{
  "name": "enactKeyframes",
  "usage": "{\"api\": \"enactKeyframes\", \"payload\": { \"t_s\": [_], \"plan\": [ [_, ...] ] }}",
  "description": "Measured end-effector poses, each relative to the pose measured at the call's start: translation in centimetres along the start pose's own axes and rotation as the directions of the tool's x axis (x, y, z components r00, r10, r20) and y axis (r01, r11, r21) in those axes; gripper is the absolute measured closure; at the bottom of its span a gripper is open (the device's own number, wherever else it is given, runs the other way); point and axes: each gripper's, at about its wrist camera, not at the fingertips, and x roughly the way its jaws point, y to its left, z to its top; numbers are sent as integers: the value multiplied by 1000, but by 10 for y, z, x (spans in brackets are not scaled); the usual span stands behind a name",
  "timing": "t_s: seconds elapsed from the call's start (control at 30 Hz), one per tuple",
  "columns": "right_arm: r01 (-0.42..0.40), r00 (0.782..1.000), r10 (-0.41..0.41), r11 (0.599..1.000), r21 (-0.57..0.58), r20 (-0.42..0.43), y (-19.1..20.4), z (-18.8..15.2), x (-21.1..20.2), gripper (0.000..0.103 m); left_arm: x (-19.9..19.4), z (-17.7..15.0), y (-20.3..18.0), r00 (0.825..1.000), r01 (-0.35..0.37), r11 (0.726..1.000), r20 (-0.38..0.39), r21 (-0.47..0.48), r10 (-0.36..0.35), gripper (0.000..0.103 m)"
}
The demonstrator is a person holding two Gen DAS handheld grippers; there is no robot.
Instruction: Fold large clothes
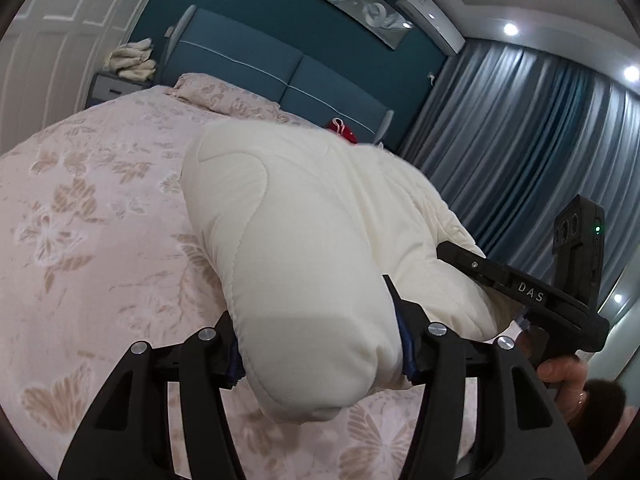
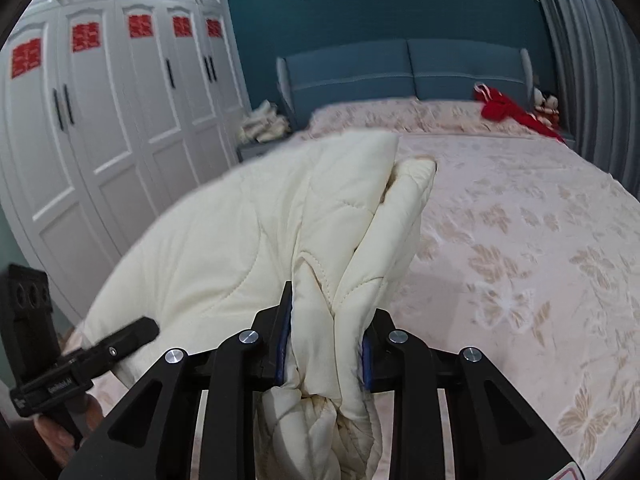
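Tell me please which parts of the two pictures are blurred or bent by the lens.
Left wrist view: the far edge of the quilt is smeared, the ceiling lights glare, and the curtain bows with the round lens. Right wrist view: the quilt's far edge and the red cloth are blurred, and the wardrobe doors curve toward the dark corners.

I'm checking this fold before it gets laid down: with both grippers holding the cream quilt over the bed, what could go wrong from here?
1. The left gripper clamps a thick, puffy fold of the quilt; it could slip out.
2. The right gripper pinches several bunched layers; one may pull free and spoil the fold.
3. The loose quilt could land crooked on the bed.
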Motion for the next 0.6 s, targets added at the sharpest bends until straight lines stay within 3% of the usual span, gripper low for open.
{"api": "enactKeyframes", "payload": {
  "t_s": [0.07,0.13,0.17,0.2,0.27,0.37,0.47,0.53,0.6],
  "plan": [
    [21,993,-11,996,82,-120,-23,-25,33,77,20,-13,6,998,-20,1000,-65,-4,19,47],
    [46,979,-16,989,142,-204,-40,-49,56,71,46,-34,18,983,-61,998,-175,-17,57,46],
    [37,979,2,982,185,-202,-49,-61,59,68,61,-48,27,966,-100,994,-243,-32,89,40],
    [26,980,18,975,219,-197,-53,-66,59,64,65,-57,33,959,-117,992,-264,-49,100,27],
    [6,979,50,961,275,-198,-57,-66,56,60,64,-70,39,951,-175,983,-265,-50,156,10],
    [8,976,60,952,308,-211,-57,-55,46,55,55,-65,34,937,-224,974,-280,-31,207,9],
    [39,980,17,960,276,-197,-55,-45,17,54,31,-51,18,919,-297,954,-265,22,292,9],
    [78,981,-30,965,251,-192,-52,-44,1,54,12,-39,10,894,-374,926,-246,55,375,11],
    [107,983,-70,970,216,-172,-46,-44,-14,61,-7,-29,-1,850,-473,877,-217,82,479,11]
  ]
}}
